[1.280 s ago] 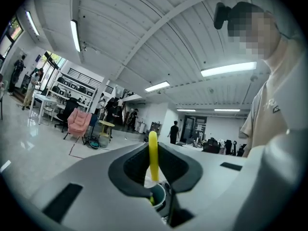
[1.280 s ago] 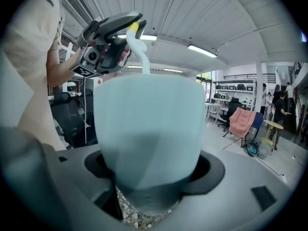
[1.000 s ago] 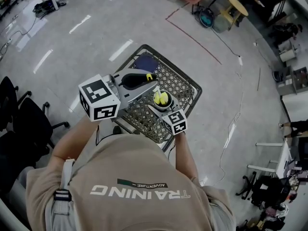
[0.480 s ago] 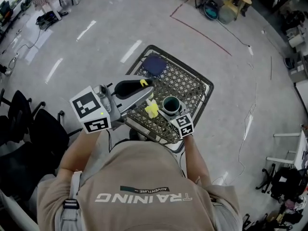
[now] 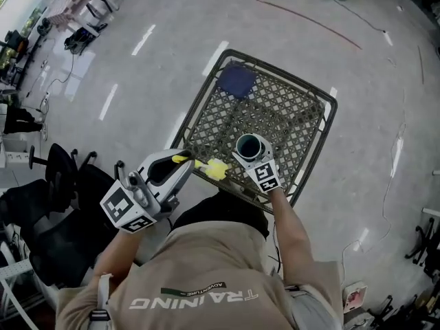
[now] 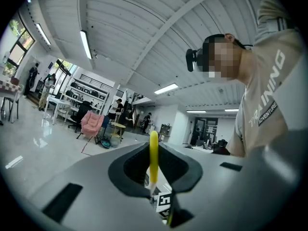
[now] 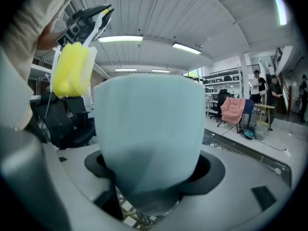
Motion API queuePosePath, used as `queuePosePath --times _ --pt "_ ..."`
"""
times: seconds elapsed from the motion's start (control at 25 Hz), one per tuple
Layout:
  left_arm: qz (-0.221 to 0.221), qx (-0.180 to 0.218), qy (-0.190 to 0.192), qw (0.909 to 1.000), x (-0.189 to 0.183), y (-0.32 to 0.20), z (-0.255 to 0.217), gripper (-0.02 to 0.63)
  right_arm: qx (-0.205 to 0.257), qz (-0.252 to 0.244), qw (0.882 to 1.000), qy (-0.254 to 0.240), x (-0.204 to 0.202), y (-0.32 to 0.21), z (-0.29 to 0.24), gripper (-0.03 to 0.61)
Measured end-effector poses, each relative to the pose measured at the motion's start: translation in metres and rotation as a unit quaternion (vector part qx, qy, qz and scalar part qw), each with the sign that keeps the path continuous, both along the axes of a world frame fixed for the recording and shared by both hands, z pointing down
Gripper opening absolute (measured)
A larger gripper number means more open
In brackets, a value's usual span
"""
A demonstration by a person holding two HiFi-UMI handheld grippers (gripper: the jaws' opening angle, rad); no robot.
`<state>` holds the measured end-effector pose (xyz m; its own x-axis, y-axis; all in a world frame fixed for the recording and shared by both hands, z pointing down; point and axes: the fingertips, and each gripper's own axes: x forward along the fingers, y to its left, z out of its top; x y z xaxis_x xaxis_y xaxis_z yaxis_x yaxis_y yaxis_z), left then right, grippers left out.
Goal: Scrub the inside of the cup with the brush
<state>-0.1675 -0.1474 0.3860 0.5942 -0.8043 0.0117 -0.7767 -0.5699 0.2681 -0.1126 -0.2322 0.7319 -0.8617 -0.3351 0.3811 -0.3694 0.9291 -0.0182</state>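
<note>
In the head view my right gripper (image 5: pixel 251 161) is shut on a pale blue cup (image 5: pixel 249 146), held upright above the near edge of a metal mesh table (image 5: pixel 289 108). My left gripper (image 5: pixel 180 165) is shut on the yellow handle of a brush (image 5: pixel 184 159). The brush's yellow head (image 5: pixel 216 168) hangs just left of the cup, outside it. In the right gripper view the cup (image 7: pixel 149 124) fills the jaws, with the brush head (image 7: pixel 72 69) up to its left. The left gripper view shows the brush handle (image 6: pixel 153 160) clamped between the jaws.
A dark blue round object (image 5: pixel 237 79) lies at the table's far left corner. Black office chairs (image 5: pixel 48 184) stand to my left. A thin cable (image 5: pixel 395 163) runs over the shiny floor on the right, and a red tape line (image 5: pixel 309 16) marks the floor beyond the table.
The brush head has come up out of the cup and now sits to its left. My left gripper has drawn back and down toward my body. The cup stays in the right gripper.
</note>
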Motion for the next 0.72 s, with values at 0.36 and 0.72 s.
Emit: queuePosePath --times 0.36,0.72 --pt "-0.035 -0.028 -0.022 0.9988 -0.028 -0.001 0.028 0.055 -0.004 -0.003 1.0 0.029 -0.027 -0.026 0.066 0.393" --pt "-0.038 -0.041 -0.019 0.9983 -0.027 0.01 0.039 0.055 -0.013 0.05 0.998 0.02 -0.009 -0.036 0.095 0.393"
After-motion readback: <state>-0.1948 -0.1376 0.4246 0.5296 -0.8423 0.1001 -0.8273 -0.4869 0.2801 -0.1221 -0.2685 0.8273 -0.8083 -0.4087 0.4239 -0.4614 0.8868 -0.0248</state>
